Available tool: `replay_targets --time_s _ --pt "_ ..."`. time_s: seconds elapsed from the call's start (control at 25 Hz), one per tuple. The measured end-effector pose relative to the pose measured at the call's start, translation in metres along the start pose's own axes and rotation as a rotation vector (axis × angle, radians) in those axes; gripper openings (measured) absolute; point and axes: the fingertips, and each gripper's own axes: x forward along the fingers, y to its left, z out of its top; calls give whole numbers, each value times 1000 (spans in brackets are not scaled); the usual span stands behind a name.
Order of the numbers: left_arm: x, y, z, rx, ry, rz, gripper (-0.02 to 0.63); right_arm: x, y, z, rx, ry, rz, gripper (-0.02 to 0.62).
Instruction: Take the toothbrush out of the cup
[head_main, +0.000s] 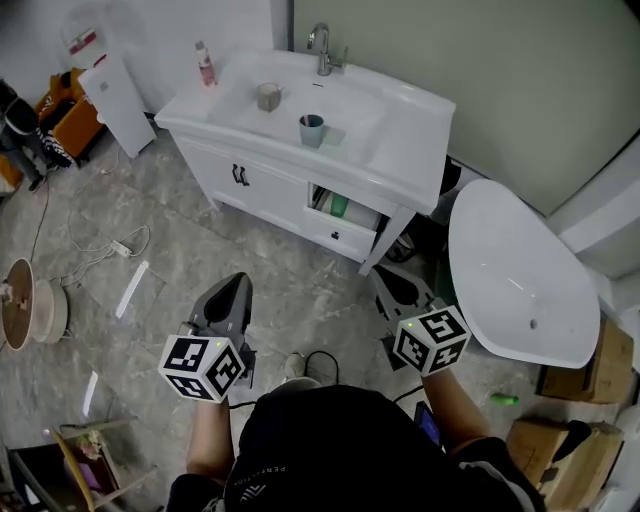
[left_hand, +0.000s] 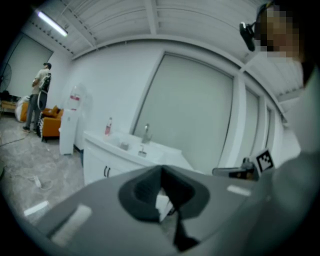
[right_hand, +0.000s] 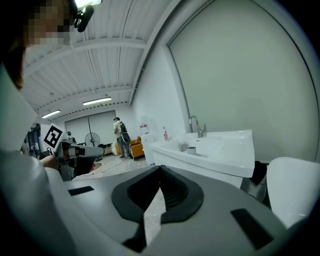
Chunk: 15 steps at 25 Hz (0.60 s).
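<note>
Here we go, and it's early: both grippers are out in front of me, angled a little downward, and neither has anything in it. My left gripper (head_main: 234, 288) has its jaws pressed together on nothing, and my right gripper (head_main: 396, 286) is closed and empty too. The white vanity (head_main: 405, 160) stands well ahead of both tips, across a stretch of grey floor. On its top, ahead and roughly between the lines of my two grippers, sits the teal cup (head_main: 312, 131), with a brown cup (head_main: 268, 96) farther off and to the left, and the faucet (head_main: 322, 50) beyond them. The toothbrush is too small to pick out from here. I'd judge it's in the teal cup, where a speck shows at the rim, but I can't be sure. So as I read it, nothing of the job is done. I have yet to close the distance, open one pair of jaws, grip the brush handle and lift it clear of the cup.
</note>
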Motion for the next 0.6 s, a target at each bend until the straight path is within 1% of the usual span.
replay_targets --time_s 0.16,0.28,0.48,0.6 --pt "5 25 6 -21 -15 10 6 26 12 6 -17 11 28 -2" --pt "12 39 5 -45 -8 0 5 44 22 7 -14 17 62 -2" --pt "15 52 6 -39 -11 -45 6 73 39 7 -33 51 102 -2" --pt "17 61 8 -25 -4 -55 8 90 46 12 -47 50 106 -2"
